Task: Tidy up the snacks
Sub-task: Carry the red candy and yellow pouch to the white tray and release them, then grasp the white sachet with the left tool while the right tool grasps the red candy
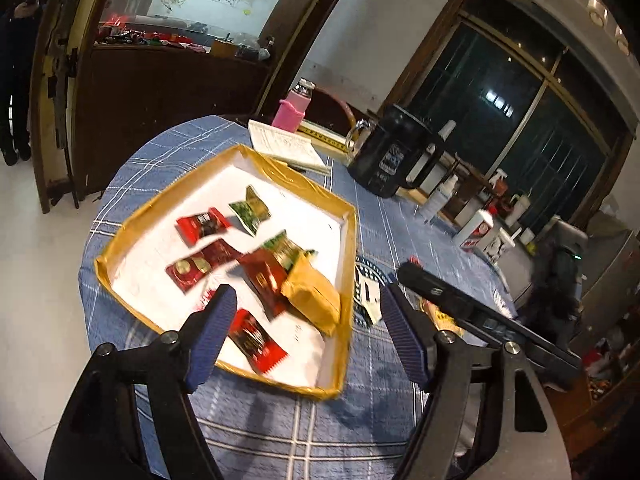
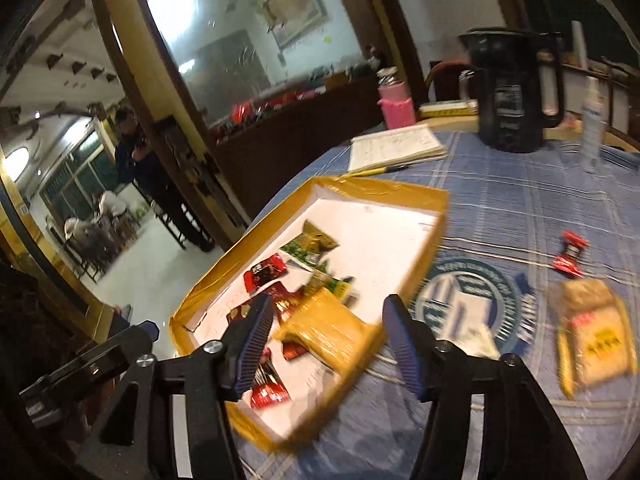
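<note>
A shallow white tray with a yellow taped rim (image 1: 224, 156) (image 2: 380, 190) lies on the blue checked tablecloth. In it lie several red and green snack packets (image 1: 202, 224) (image 2: 266, 270) and a yellow-wrapped snack (image 1: 312, 294) (image 2: 328, 328) by its right wall. My left gripper (image 1: 306, 320) is open and empty above the tray's near end. My right gripper (image 2: 328, 332) is open and empty above the yellow snack. On the cloth right of the tray lie a clear bag of yellow snacks (image 2: 596, 344) and a small red packet (image 2: 570, 254).
A black kettle (image 1: 390, 154) (image 2: 512, 92), a notebook (image 1: 286, 146) (image 2: 396, 146) with a pen, a pink-sleeved bottle (image 1: 294, 106) (image 2: 394, 102) and a clear spray bottle (image 2: 592, 120) stand at the table's far side. The other gripper's black body (image 1: 480, 312) crosses right of the tray.
</note>
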`<state>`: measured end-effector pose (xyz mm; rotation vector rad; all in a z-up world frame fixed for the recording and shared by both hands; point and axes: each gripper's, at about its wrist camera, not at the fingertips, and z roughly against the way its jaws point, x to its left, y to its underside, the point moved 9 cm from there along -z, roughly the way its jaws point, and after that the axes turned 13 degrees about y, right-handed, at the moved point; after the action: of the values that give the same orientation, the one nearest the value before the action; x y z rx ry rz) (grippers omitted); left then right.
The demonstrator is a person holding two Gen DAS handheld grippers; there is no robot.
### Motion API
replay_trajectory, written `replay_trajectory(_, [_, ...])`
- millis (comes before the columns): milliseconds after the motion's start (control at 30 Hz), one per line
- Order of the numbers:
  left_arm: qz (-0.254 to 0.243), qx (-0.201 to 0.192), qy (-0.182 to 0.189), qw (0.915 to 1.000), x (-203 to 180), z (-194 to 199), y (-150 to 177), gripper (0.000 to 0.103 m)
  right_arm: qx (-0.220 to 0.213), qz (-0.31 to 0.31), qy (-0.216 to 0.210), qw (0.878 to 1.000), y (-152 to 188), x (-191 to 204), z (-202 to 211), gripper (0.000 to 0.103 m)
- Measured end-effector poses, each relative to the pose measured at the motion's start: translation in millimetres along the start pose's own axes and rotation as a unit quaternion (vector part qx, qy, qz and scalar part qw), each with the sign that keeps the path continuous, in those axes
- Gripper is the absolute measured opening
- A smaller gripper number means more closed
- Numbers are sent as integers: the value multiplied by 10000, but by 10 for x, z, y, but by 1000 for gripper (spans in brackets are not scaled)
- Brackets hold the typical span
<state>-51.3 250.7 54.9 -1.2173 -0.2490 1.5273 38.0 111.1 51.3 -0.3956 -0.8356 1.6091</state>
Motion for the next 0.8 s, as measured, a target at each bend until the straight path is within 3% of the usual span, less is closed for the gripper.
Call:
replay_trajectory(167, [-120,331,-168,9992,-364,-162,207,76,-140,-255,119,9995,94,-524,331,61])
replay_trajectory(433, [-393,815,141,9958,-1046,-428,555,76,-293,-958,419,9941,238,-1551,782,64])
replay_trajectory(667, [-482,957,405,9934,-1297,-597,685,76,-310,-1426,941,9848,421,-2352,1071,67])
replay_trajectory(800, [-364,1205,421,9912,-1232,-732,812,76,-125,-1504,1159,9817,518,-2577,971,67])
